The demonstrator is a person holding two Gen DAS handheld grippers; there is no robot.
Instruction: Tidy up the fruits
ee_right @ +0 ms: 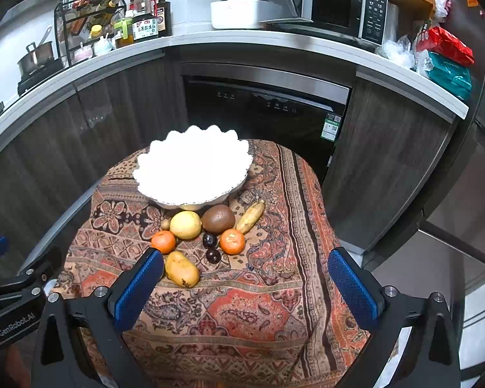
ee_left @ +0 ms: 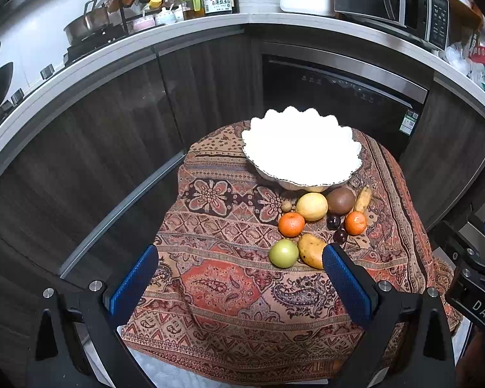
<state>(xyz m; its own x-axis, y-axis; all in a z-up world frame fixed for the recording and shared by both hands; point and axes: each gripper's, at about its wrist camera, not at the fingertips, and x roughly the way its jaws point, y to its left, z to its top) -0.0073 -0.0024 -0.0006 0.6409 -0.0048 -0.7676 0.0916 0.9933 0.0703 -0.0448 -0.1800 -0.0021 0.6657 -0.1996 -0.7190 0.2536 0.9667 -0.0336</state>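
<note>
— Where are my tools?

— I hold the left tool (ee_left: 239, 278) above the near part of the cloth-covered surface (ee_left: 229, 291), spread wide with nothing between its blue pads. The right tool (ee_right: 245, 283) hangs the same way, wide and empty, a little to the right of the fruit.

— What sits closest to them?

— From the left wrist view, a green apple (ee_left: 283, 253) and a yellow mango (ee_left: 311, 250) lie side by side just past my right pad. In the right wrist view the mango (ee_right: 181, 273) lies just beside my left pad.

— And beyond?

— Two dark plums (ee_right: 212, 248), one behind the other, sit between two tangerines, the left tangerine (ee_right: 163, 242) and the right tangerine (ee_right: 232, 241). Behind those I see a yellow lemon (ee_right: 185, 224), a brown round fruit (ee_right: 219, 219), and a small banana (ee_right: 250, 216) leaning off to the right. A small brown nut-like thing (ee_left: 286, 206) sits left of the lemon; I cannot tell what it is.

— The bowl?

— The white scalloped bowl (ee_right: 190, 199) stands at the far side of the surface, behind the cluster, with all the fruit outside it.
</note>
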